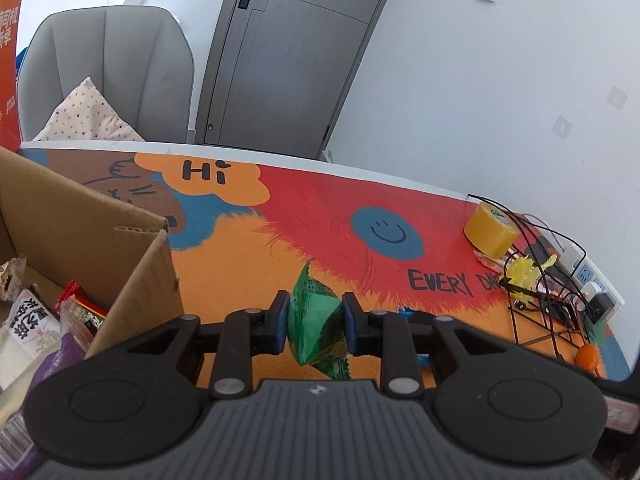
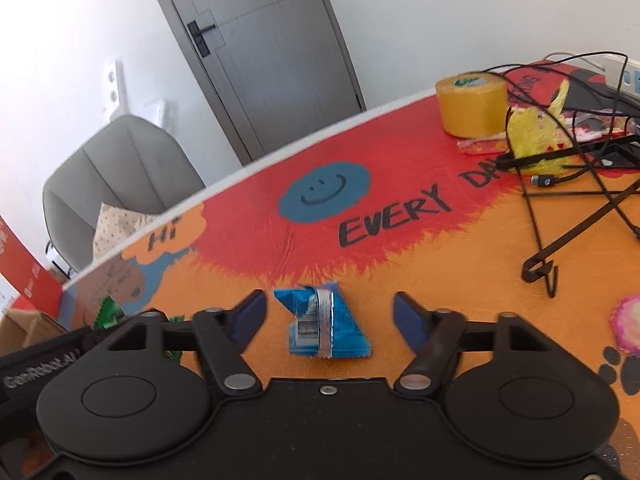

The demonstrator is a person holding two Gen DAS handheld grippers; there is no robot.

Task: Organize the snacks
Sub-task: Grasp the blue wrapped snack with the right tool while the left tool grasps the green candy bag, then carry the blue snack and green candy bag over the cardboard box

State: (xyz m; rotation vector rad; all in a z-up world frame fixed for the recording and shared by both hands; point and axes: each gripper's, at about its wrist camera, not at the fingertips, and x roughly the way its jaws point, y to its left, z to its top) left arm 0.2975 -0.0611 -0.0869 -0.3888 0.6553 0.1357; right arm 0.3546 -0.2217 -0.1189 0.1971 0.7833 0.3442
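My left gripper (image 1: 315,312) is shut on a green snack packet (image 1: 316,322), held a little above the colourful table mat, right of an open cardboard box (image 1: 132,292) that holds several snack packs (image 1: 36,320). In the right wrist view a blue snack packet (image 2: 328,326) lies flat on the orange part of the mat between the fingers of my right gripper (image 2: 330,314). Those pads stand apart from the packet on both sides. The green packet (image 2: 106,312) and part of the left gripper show at that view's left edge.
A roll of yellow tape (image 2: 472,106) stands at the back right, beside a black wire rack (image 2: 560,184), tangled cables, a yellow wrapper (image 2: 532,136) and a power strip (image 1: 588,276). A grey chair (image 1: 108,76) with a cushion sits behind the table's far edge. A small orange ball (image 1: 587,356) lies near the rack.
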